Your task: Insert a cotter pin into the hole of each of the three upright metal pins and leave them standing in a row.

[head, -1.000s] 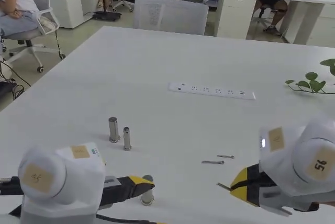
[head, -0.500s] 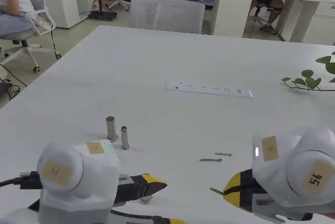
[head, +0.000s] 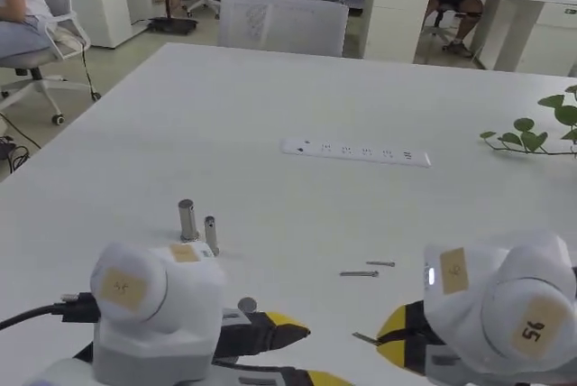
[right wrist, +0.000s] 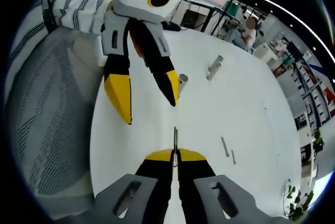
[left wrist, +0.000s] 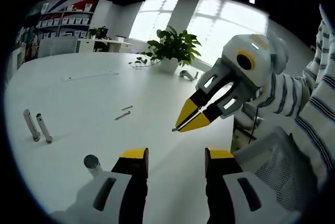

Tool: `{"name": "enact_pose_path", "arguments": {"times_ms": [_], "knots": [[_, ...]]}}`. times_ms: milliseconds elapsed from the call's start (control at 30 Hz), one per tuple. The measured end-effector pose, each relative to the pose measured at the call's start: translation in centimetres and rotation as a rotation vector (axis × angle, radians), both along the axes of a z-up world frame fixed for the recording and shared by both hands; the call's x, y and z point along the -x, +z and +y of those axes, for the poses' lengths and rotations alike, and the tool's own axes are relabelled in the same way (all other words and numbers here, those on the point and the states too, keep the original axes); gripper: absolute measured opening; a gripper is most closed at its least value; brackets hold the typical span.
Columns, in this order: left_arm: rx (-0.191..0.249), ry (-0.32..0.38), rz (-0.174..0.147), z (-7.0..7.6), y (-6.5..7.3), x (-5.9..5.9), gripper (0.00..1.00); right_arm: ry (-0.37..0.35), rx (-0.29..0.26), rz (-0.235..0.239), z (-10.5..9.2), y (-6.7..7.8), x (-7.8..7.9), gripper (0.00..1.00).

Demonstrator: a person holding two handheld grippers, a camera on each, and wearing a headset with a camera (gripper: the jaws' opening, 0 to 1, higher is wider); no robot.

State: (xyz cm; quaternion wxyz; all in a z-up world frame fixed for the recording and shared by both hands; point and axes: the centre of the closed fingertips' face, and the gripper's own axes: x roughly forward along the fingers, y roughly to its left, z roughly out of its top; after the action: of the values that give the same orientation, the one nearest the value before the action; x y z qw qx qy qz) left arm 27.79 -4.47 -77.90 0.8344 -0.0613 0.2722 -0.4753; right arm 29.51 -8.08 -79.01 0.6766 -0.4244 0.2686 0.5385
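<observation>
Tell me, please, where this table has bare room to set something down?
Bare: the broad stretch beyond the power strip, and the patch between it and the two standing pins. Crowded: the near edge, with the left gripper, the right gripper, the third pin and two loose cotter pins.

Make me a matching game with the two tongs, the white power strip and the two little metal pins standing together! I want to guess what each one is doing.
Things:
1. left tongs
2. right tongs
3. power strip
4. two metal pins

States:
A. shut on a cotter pin
B. lying flat
C. wide open
D. standing upright, side by side

Pairs: 1-C, 2-A, 3-B, 4-D
</observation>
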Motion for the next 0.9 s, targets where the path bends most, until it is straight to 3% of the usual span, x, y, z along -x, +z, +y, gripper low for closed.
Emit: {"name": "enact_pose_path", "arguments": {"times_ms": [333,900], "knots": [[0.021,0.023,0.048,-0.1,-0.3,-0.1,0.30,0.012,-0.001,-0.005,0.6,-0.4,1.0,0.03],[0.050,0.019,0.088,-0.7,-0.2,0.2,0.17,0.030,-0.024,-0.033,1.6,-0.5,2.1,0.03]]}}
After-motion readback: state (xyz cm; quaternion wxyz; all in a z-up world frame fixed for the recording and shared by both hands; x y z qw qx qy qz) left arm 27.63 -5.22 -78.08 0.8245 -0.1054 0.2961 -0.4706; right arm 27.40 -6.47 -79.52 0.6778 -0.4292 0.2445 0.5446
